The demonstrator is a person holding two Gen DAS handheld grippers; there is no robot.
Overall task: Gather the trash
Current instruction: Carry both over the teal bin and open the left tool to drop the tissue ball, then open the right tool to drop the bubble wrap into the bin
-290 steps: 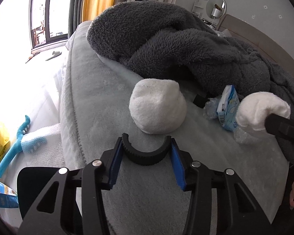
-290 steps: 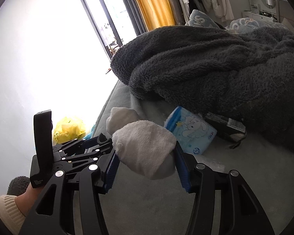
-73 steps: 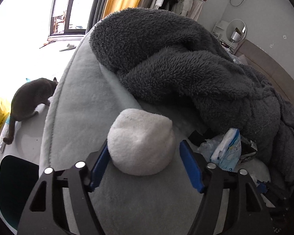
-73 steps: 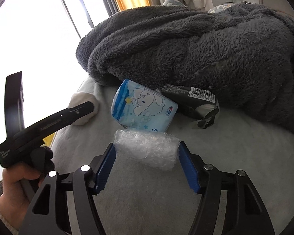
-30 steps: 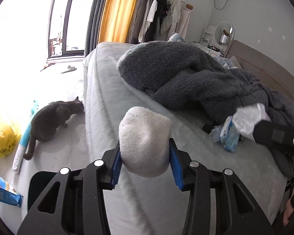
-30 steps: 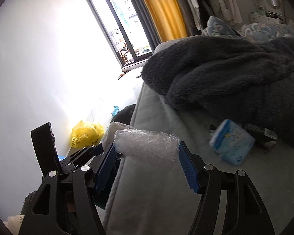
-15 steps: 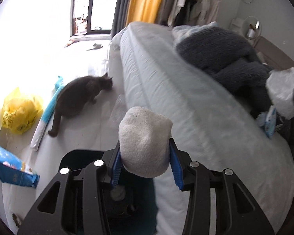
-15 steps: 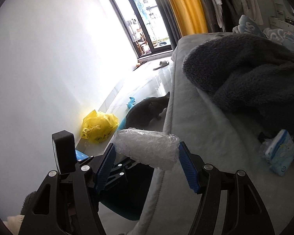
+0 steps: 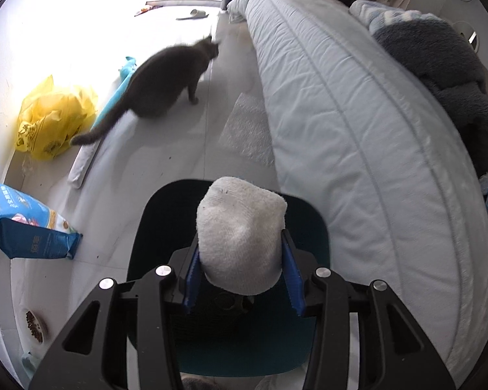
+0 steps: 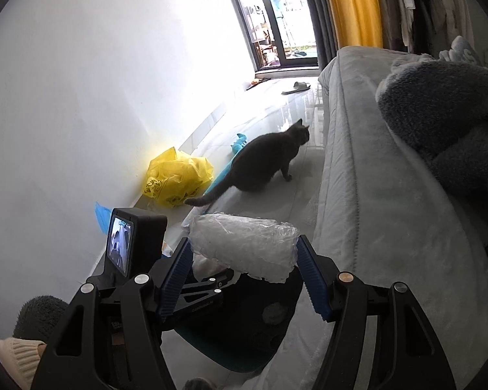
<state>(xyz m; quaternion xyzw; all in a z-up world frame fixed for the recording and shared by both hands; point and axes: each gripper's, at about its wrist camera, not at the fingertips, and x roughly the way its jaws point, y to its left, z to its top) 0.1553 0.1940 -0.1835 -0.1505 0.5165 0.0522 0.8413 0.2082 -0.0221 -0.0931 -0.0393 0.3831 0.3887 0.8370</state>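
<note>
The left gripper [image 9: 240, 279] was clamped on a white sock ball [image 9: 240, 237], held directly above the dark bin [image 9: 309, 224] by the bed [image 9: 358, 123]. The right gripper [image 10: 244, 279] pinched a bubble-wrap roll [image 10: 244, 247] near the bin's edge (its mouth only partly visible). Released off-centre, the light roll could have missed the bin, and the grey cat [image 10: 263, 165] nearby might have chased it. Half a second earlier, the sock ball sat short of the bin's middle.
</note>
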